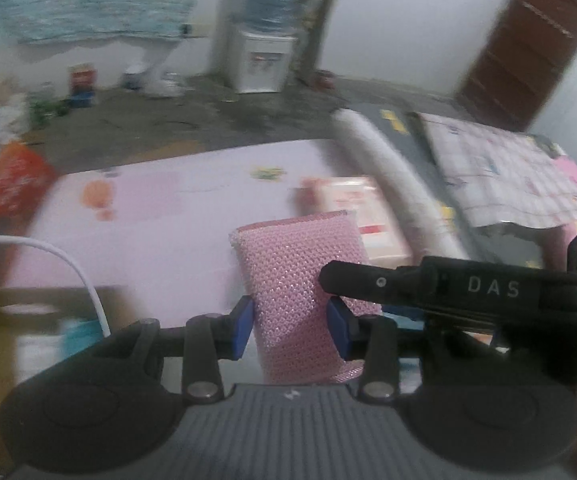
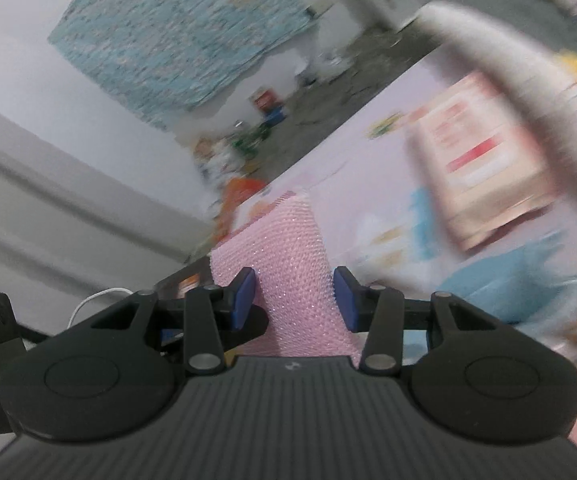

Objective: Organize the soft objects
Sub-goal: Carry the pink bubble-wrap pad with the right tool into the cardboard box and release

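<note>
My left tool is closed partway with its blue pads pressed on both sides of a pink mesh sponge, held raised above the pink desk; my right tool is likewise closed partway on the pink mesh sponge, its pads against the fabric. Far right of the sponge on the desk lies a pink-and-white packet, its contents too blurred to tell, and a water dispenser carrying a blue bottle stands on the floor beyond.
</note>
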Tool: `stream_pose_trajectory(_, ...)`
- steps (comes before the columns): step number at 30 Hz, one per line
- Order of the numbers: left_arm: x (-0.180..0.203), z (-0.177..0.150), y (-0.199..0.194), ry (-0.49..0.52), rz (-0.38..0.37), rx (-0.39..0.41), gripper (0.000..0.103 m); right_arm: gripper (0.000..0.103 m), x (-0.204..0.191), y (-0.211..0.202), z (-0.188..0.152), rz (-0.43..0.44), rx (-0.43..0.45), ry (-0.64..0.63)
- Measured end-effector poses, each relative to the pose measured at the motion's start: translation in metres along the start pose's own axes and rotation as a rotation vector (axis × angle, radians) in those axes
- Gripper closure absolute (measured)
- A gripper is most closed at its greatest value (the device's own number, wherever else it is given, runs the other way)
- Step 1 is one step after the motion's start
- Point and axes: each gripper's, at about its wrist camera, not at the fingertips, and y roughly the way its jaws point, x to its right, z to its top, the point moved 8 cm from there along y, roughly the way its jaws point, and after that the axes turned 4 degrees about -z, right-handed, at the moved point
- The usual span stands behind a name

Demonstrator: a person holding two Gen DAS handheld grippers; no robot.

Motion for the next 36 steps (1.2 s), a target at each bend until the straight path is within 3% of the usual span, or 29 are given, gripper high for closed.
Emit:
stream_pose_trajectory(5,-0.085,-0.013,-0.041,-0.054,0.100,0.001,0.061,0.060,-0.083,0.052,-0.046,0.089,-0.081,0.006)
stream_pose_trajectory(9,-0.149,-0.029,-0.054,-0.105,0.159,-0.017,0.061,0.060,-0.137,0.098,-0.086,0.109,-0.149,0.007)
stream_pose_trajectory(18,-0.258,-0.061,-0.044,-0.169,0.226,-0.088,0.061,0.060,-0.193,0.194,-0.162,0.082,-0.269,0.081)
stream_pose_trajectory(21,-0.278,-0.066,-0.037,-0.155,0.272,-0.109,0.058,0.060,-0.198,0.216,-0.175,0.071,-0.278,0.108)
stream_pose_trajectory(23,-0.289,-0.068,-0.033,-0.127,0.339,-0.119,0.046,0.060,-0.198,0.230,-0.184,0.072,-0.273,0.139)
stream_pose_trajectory(25,-0.293,-0.070,-0.031,-0.094,0.373,-0.124,0.046,0.060,-0.195,0.248,-0.195,0.067,-0.277,0.163)
stream_pose_trajectory(29,-0.295,-0.077,-0.030,-0.052,0.395,-0.147,0.047,0.060,-0.184,0.278,-0.224,0.028,-0.343,0.186)
stream_pose_trajectory(36,-0.297,-0.087,-0.039,-0.071,0.373,-0.154,0.047,0.060,-0.196,0.276,-0.234,0.013,-0.354,0.137)
